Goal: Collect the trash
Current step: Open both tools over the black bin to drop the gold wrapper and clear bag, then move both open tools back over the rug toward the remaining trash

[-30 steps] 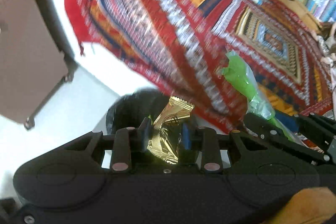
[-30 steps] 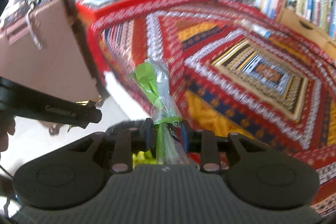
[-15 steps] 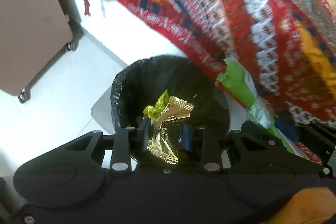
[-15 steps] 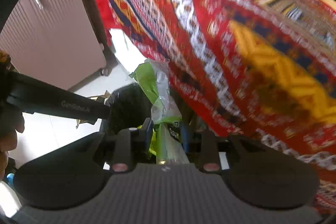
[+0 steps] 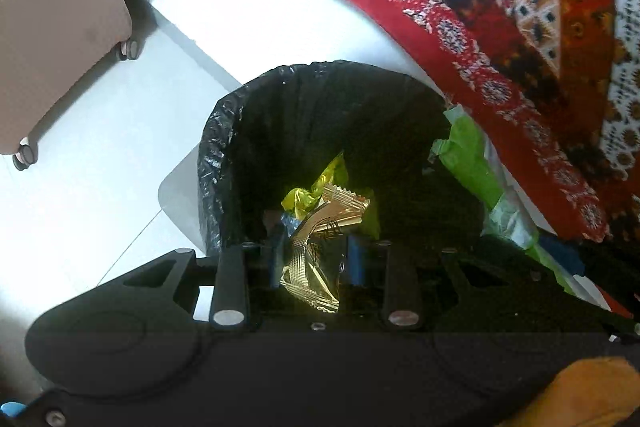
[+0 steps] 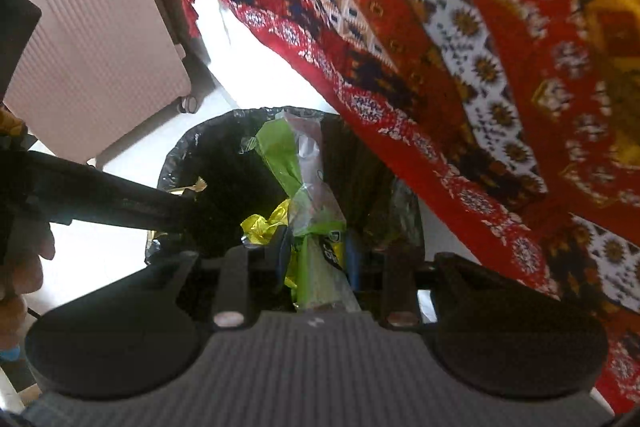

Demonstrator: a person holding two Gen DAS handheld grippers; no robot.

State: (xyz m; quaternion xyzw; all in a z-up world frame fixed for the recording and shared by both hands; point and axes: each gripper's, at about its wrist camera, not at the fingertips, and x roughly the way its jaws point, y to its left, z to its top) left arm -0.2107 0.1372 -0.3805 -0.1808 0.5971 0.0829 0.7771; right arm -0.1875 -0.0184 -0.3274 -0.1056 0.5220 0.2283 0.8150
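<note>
A gold wrapper [image 5: 320, 251] is sitting clamped between the left gripper [image 5: 316, 259] jaws, over the black-lined bin [image 5: 224, 147]. A green wrapper [image 6: 304, 187] is standing between the right gripper [image 6: 318, 259] jaws, which have just been opening; whether they are pressing on it is hard to tell. Yellow trash [image 6: 264, 223] is lying inside, its bottom lost in darkness. A red patterned blanket [image 6: 460, 47] is hanging at the right, a pink suitcase [image 6: 88, 39] is cut off far left.

The mouth of the black-lined bin [image 5: 320, 115] gapes open below, its far half dark and free, with yellow wrappers [image 5: 304, 197] low inside. The red patterned blanket [image 5: 500, 27] overhangs its right rim (crowding that side). Left, bare white floor [image 5: 100, 155] lies open up to the pink suitcase [image 5: 52, 27]
</note>
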